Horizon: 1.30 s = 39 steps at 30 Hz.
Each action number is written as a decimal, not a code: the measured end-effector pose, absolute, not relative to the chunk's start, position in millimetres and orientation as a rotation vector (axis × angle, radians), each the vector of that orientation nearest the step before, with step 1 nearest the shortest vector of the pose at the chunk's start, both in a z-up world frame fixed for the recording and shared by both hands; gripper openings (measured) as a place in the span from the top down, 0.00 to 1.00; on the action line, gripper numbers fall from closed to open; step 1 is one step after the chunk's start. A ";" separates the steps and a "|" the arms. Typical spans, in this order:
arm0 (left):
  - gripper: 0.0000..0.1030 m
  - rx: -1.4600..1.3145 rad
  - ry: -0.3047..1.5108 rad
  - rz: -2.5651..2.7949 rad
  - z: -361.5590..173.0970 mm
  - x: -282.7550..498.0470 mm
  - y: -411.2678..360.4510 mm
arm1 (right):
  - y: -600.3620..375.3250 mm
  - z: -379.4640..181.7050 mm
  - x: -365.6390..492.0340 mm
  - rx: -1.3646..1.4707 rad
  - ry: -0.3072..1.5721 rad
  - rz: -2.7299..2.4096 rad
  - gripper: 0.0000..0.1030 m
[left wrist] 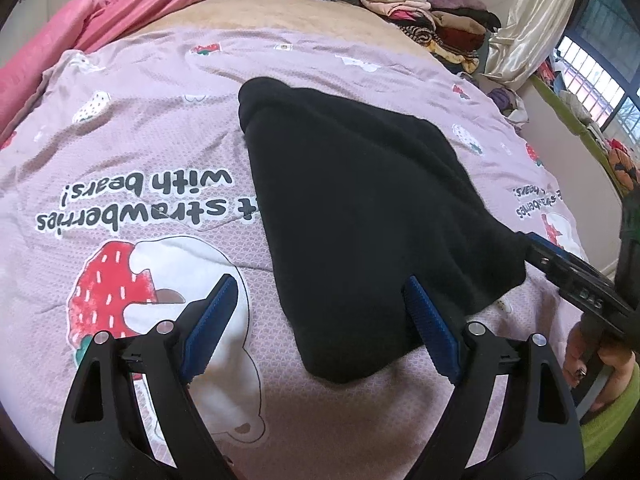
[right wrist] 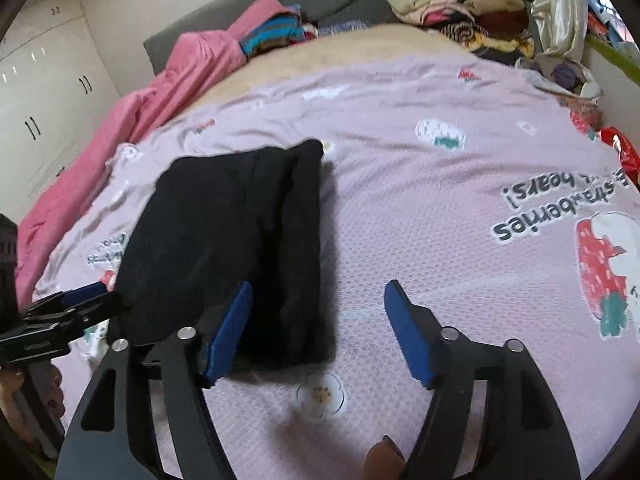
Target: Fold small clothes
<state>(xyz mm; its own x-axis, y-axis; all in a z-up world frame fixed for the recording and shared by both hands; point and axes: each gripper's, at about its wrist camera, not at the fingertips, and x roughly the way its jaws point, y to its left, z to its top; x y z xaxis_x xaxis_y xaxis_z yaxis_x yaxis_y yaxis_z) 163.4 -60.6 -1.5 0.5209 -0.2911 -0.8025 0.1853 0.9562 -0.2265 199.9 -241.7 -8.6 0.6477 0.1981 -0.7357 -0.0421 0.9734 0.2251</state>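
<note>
The black garment [left wrist: 360, 208], a folded slab of thick, soft, limp fleece lying flat on the pink strawberry bedspread [left wrist: 132, 152], looks light and floppy, best pinched at a near corner, with left claw [left wrist: 320, 320] and right claw [right wrist: 320, 332] both wide and empty.

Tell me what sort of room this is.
Most likely a home bedroom: a bed under a lilac strawberry-print quilt, piles of clothes heaped along its far side, and white wardrobe doors on the wall beside it.
</note>
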 end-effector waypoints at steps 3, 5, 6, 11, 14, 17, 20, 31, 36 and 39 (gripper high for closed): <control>0.22 -0.120 0.971 -0.289 4.1 159.0 -59.4 | -240.1 4.3 186.2 0.181 0.809 0.130 0.22; 0.15 -0.120 0.957 -0.286 9.4 154.4 -57.1 | -240.1 12.0 177.5 0.171 0.788 0.127 0.14; 0.15 -0.120 0.948 -0.285 12.4 152.4 -56.7 | -238.9 15.1 173.4 0.166 0.778 0.128 0.13; 0.09 -0.122 0.914 -0.294 27.5 138.6 -55.1 | -230.2 31.4 152.7 0.136 0.730 0.126 0.07; 0.09 -0.115 0.897 -0.295 34.7 130.8 -54.1 | -224.6 37.8 143.1 0.124 0.719 0.125 0.06; 0.09 -0.114 0.885 -0.297 40.2 123.4 -52.2 | -219.4 42.5 133.5 0.116 0.712 0.127 0.05; 0.09 -0.106 0.877 -0.299 44.3 114.7 -50.4 | -215.4 46.1 124.6 0.110 0.704 0.131 0.05; 0.09 -0.096 0.858 -0.296 48.8 81.5 -40.1 | -200.2 55.2 90.6 0.083 0.661 0.141 0.05; 0.09 -0.079 0.820 -0.294 50.7 58.9 -38.7 | -191.6 54.0 64.6 0.029 0.614 0.117 0.04; 0.09 -0.067 0.797 -0.293 48.3 43.2 -38.5 | -186.2 48.9 49.3 0.007 0.596 0.105 0.04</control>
